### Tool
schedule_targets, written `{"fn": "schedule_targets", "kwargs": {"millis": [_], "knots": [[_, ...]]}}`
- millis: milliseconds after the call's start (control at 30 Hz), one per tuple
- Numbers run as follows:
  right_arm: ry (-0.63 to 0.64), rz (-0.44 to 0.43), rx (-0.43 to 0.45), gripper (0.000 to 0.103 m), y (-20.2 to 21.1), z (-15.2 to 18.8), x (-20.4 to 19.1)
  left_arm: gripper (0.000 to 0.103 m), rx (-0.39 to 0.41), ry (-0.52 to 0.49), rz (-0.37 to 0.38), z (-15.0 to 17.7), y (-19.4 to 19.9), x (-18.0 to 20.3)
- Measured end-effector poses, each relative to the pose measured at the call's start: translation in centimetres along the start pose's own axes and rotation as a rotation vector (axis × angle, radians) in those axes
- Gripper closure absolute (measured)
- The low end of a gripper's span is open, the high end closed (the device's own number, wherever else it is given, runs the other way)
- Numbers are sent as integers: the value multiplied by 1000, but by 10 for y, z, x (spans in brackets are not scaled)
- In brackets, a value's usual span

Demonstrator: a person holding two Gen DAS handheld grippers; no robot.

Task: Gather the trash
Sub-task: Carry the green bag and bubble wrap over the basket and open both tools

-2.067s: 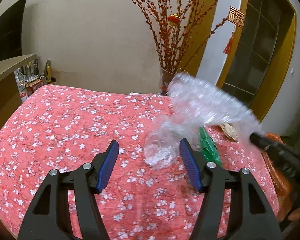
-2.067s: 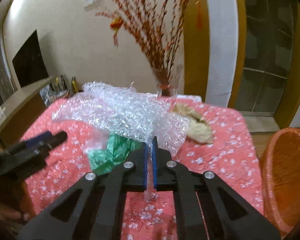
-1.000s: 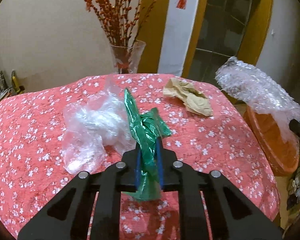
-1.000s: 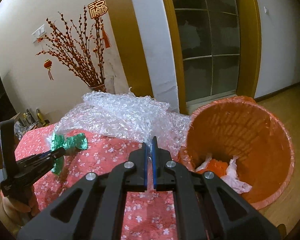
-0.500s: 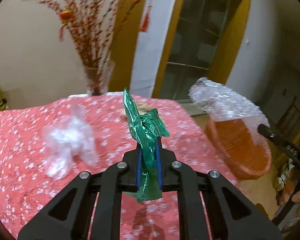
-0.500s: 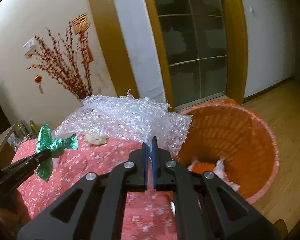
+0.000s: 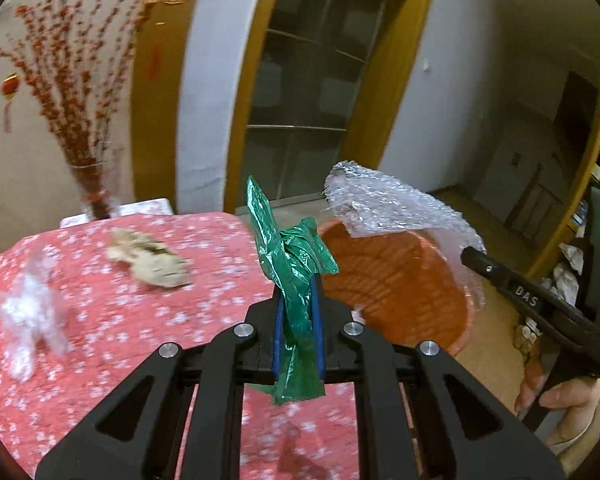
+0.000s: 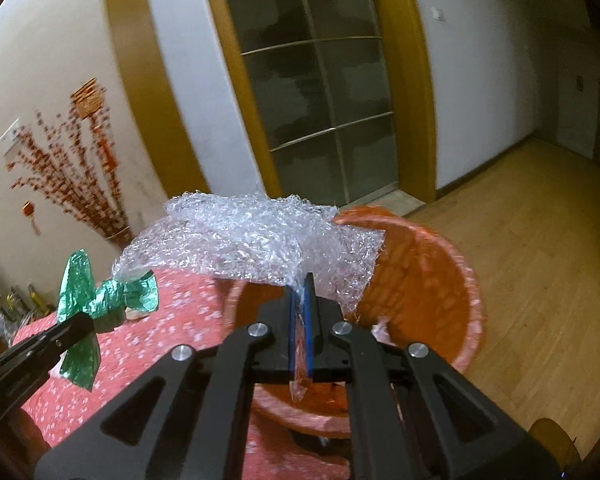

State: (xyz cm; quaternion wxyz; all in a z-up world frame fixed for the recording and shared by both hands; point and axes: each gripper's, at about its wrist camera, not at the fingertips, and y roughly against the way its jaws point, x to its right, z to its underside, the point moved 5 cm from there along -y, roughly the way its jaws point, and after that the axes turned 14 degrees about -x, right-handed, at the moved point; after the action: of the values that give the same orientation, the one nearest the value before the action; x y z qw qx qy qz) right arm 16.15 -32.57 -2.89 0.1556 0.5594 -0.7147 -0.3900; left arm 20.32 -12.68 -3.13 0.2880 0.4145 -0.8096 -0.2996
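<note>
Now | left gripper [image 7: 297, 300] clamps crumpled green bag [image 7: 290, 256] | right gripper [image 8: 300, 300] clamps bubble wrap [image 8: 252, 244]

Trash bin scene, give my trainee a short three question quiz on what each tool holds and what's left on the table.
1. True or false: the right tool is shut on the bubble wrap.
2. What does the left tool hold: A green plastic bag, B crumpled brown paper, C clear plastic wrap?
3. Fill in: the bubble wrap hangs over the ___ trash bin.

Key: 1 true; 2 A; 3 orange.
</note>
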Motion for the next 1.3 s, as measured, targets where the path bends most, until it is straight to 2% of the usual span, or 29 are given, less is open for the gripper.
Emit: {"fn": "schedule_targets", "kwargs": {"millis": [533,867,1033,1067,1100,1167,1233,1300], "knots": [[-146,24,6,98,-9,-11,55,91,-28,-65,88,-21,-39,48],[-140,-20,-27,98,-25,-18,66,91,-73,-64,122,-28,-68,67],[-119,-59,-72,92,-39,-14,66,91,-113,-70,121,-26,-88,76],[-120,-61,-79,88,-41,-12,68,90,-118,-70,118,-26,-90,76],[-124,-64,-83,81,-42,-10,70,87,-130,-70,117,-24,-93,77],[-139,-67,-88,75,-44,-8,75,78,-145,-69,114,-22,-97,77],[-151,-62,-92,74,-45,-6,80,64,-152,-65,104,-18,-99,75],[-163,-55,-92,73,-44,-5,84,62,-153,-63,92,-17,-98,72]]}}
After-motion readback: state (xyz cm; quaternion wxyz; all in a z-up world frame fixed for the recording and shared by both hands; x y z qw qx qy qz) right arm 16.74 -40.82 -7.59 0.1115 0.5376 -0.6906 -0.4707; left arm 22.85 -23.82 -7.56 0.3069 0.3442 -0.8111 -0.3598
